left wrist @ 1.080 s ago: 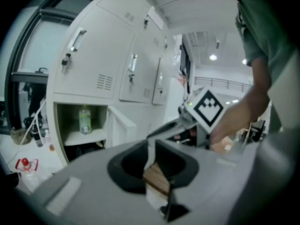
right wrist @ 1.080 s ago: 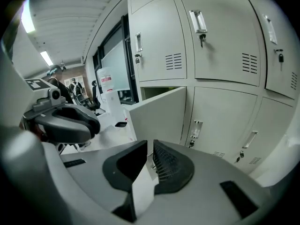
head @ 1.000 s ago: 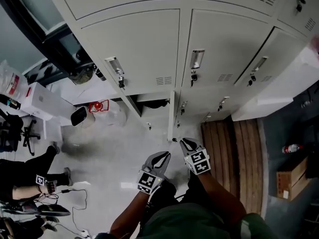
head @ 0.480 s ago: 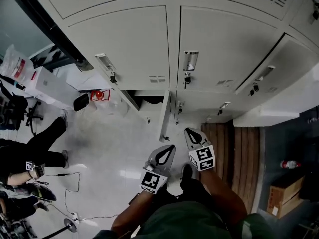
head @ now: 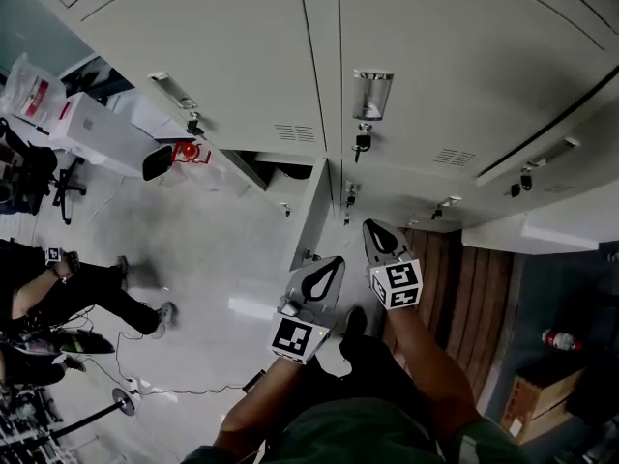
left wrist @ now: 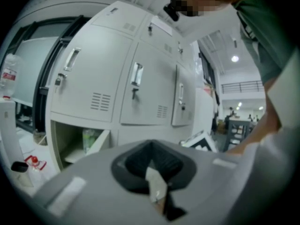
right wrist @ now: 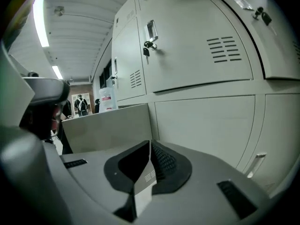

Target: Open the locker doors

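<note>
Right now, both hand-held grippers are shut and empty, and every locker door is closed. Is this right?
Not every door is closed: one lower locker door stands open, as the head view shows. The rest holds: the left hand-held gripper and the right hand-held gripper are shut and empty.

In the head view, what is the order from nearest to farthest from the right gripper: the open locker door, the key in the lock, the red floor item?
From the right gripper:
1. Open locker door, just to its left.
2. Key, farther up ahead.
3. Red floor item, far to the left.
</note>
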`<action>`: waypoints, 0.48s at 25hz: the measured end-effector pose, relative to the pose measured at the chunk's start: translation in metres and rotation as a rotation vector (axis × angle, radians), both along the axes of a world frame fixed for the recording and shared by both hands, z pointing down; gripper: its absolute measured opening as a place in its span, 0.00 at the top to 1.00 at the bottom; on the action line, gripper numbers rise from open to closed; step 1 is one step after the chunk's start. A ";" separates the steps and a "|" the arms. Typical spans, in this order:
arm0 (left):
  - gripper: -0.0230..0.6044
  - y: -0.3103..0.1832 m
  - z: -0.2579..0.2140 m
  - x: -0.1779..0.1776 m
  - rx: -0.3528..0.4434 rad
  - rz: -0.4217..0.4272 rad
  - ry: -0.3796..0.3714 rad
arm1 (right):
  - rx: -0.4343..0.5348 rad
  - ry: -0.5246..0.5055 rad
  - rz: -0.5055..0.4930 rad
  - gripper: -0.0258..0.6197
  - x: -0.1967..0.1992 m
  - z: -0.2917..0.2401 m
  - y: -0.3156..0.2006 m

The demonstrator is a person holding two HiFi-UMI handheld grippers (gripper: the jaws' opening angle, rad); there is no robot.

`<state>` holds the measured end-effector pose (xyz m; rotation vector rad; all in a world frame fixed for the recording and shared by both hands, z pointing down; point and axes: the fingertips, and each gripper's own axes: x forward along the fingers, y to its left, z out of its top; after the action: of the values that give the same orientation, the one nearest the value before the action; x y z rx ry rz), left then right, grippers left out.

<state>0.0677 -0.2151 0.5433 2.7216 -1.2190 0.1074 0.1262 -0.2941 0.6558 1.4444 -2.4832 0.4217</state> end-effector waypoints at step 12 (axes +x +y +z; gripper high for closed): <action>0.96 0.001 0.036 0.002 -0.028 -0.022 -0.008 | -0.059 0.014 0.048 0.94 -0.022 0.082 -0.085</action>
<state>0.0694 -0.2143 0.5788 2.6860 -1.2399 0.1316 0.1044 -0.3794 0.7379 1.4812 -2.4081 0.4877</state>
